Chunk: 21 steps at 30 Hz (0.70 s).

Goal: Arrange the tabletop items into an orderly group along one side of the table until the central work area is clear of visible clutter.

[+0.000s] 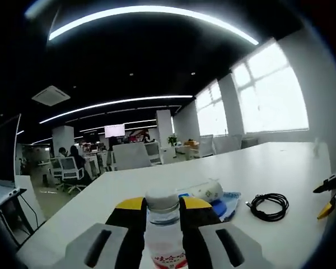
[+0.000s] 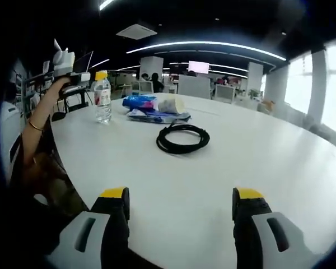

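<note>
Water bottle (image 1: pixel 165 232) stands upright, clamped in the left gripper (image 1: pixel 163 208), just beside the blue packet pile (image 1: pixel 227 203). Right gripper (image 2: pixel 180 197) is spread wide and empty; black cable coil (image 2: pixel 183 138) lies dead ahead, nearer to it.

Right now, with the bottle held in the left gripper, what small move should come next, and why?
Probably release the bottle: it stands upright on the table near the edge, beside the packets, with the left gripper shut on it. Then the open right gripper could fetch the cable.
</note>
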### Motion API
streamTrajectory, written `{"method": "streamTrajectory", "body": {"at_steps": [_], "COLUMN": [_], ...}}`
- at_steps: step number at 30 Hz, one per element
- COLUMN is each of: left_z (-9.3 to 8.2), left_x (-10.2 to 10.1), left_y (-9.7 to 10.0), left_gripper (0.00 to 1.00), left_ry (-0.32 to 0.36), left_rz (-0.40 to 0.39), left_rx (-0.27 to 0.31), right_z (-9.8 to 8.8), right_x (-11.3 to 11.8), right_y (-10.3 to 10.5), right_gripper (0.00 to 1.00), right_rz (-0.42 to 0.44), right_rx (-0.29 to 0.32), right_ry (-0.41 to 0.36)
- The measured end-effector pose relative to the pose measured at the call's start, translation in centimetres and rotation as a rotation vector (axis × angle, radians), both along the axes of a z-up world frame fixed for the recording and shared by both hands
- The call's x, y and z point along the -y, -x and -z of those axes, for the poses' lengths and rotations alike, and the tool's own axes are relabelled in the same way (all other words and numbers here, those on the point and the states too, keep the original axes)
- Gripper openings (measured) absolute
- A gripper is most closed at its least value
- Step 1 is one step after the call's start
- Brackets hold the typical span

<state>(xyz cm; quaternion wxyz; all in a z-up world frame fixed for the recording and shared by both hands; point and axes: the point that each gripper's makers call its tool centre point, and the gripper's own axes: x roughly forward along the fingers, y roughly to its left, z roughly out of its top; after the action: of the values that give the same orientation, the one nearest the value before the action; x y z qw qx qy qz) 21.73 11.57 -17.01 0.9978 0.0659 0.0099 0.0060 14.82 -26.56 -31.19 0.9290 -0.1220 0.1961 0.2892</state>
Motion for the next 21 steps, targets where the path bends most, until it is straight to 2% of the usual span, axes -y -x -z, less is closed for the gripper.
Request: {"method": "streamTrajectory", "body": {"at_steps": [1, 4, 5, 14, 17, 19, 21], "left_z": [0.0, 0.1, 0.1, 0.1, 0.0, -0.2, -0.4], "left_x": [0.0, 0.0, 0.2, 0.1, 0.0, -0.4, -0.2], "left_y": [0.0, 0.0, 0.0, 0.0, 0.1, 0.2, 0.2], "left_gripper": [0.21, 0.22, 0.22, 0.22, 0.23, 0.27, 0.28], "left_ry": [-0.002, -0.093, -0.071, -0.069, -0.068, -0.059, -0.034], "left_rz": [-0.002, -0.009, -0.007, -0.017, -0.045, -0.093, -0.110], "left_rx": [-0.001, -0.010, -0.005, -0.013, -0.009, 0.001, 0.005], "right_z": [0.0, -0.1, -0.2, -0.2, -0.3, -0.4, -0.4], "right_x": [-0.1, -0.4, -0.5, -1.2, -1.5, -1.6, -1.7], "right_y": [0.0, 0.2, 0.3, 0.5, 0.4, 0.4, 0.4], "right_gripper": [0.74, 0.75, 0.75, 0.78, 0.79, 0.79, 0.79], "right_rz": [-0.003, -0.016, -0.020, -0.042, -0.048, -0.053, -0.054], "right_rx": [-0.002, -0.007, -0.008, -0.011, -0.010, -0.006, -0.003], "right_ry": [0.000, -0.017, -0.023, -0.018, -0.023, -0.018, -0.013]}}
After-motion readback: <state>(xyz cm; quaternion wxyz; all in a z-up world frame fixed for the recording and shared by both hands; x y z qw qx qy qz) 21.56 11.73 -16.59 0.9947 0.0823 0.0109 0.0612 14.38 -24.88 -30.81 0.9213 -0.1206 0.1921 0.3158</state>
